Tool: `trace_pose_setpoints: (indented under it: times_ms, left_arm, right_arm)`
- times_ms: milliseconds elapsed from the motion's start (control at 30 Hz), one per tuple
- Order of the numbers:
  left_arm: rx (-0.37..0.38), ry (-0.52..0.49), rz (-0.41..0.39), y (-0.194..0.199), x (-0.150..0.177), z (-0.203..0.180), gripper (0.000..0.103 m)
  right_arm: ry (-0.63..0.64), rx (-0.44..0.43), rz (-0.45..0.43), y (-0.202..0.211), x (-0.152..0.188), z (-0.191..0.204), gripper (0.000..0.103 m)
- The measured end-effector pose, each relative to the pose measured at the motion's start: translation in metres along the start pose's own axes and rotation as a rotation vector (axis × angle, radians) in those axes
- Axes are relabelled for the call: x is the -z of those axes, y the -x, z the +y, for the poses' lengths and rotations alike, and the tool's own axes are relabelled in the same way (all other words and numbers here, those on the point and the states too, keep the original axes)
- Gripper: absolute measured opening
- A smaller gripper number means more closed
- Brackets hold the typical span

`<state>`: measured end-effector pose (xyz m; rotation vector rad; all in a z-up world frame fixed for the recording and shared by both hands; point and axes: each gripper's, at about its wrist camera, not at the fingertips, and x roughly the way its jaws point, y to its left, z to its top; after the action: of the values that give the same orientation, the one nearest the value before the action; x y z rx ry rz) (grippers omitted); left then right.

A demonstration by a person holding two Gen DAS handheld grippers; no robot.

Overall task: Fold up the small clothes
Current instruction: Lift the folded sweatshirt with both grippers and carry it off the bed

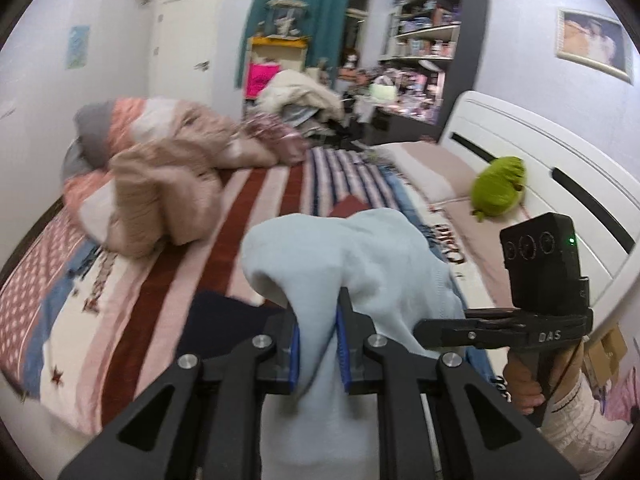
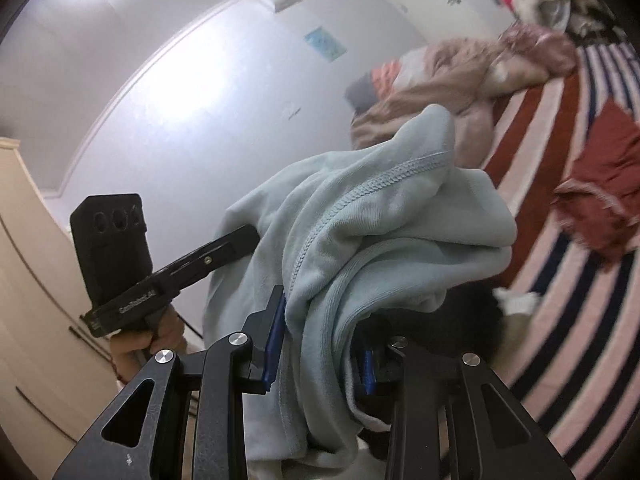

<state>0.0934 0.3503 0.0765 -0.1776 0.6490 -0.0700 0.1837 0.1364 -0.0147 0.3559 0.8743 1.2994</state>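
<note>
A pale blue garment (image 1: 352, 264) hangs in the air above the striped bed, held by both grippers. My left gripper (image 1: 319, 348) is shut on a fold of it, the cloth pinched between the blue pads (image 1: 343, 354) and draping down below. In the right wrist view the same pale blue garment (image 2: 360, 240) bunches thickly between the pads of my right gripper (image 2: 320, 354), which is shut on it. Each view shows the other gripper to the side, the right gripper (image 1: 424, 328) and the left gripper (image 2: 252, 240), biting the cloth's edge. A dark red garment (image 2: 600, 184) lies on the bed.
The bed (image 1: 256, 208) has a striped and starred cover. A heap of beige and pink bedding (image 1: 168, 176) lies at its far left. A green plush toy (image 1: 498, 188) rests by the white headboard (image 1: 560, 184). Cluttered shelves (image 1: 428, 40) stand beyond. A dark garment (image 1: 216, 320) lies under the blue one.
</note>
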Motion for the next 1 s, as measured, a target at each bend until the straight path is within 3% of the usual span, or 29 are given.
trace_pose_setpoints:
  times_ms: [133,233,433,533,633,833,1000]
  left_arm:
    - [-0.046,0.098,0.064,-0.024,0.019,0.055,0.014]
    - [-0.060,0.152,0.121,-0.057,0.037,0.086,0.015]
    - [-0.026,0.214,0.164,-0.097,0.061,0.122,0.022]
    - [-0.012,0.203,0.162,-0.101,0.062,0.124,0.030]
    - [-0.006,0.189,0.153,-0.100,0.055,0.124,0.034]
    - [-0.044,0.164,0.064,-0.074,0.045,0.113,0.037]
    - [-0.071,0.141,-0.004,-0.052,0.039,0.098,0.043]
  right_arm:
    - [-0.035,0.000,0.083,-0.051,0.000,-0.006,0.026]
    - [-0.062,0.053,0.134,-0.091,0.001,-0.023,0.026]
    - [-0.018,0.142,0.171,-0.125,0.004,-0.053,0.034]
    - [-0.014,0.173,0.190,-0.129,0.001,-0.062,0.050]
    - [-0.018,0.176,0.193,-0.130,-0.007,-0.070,0.059]
    - [0.012,0.192,0.213,-0.112,-0.007,-0.064,0.065]
    - [0.031,0.202,0.175,-0.076,-0.002,-0.058,0.067]
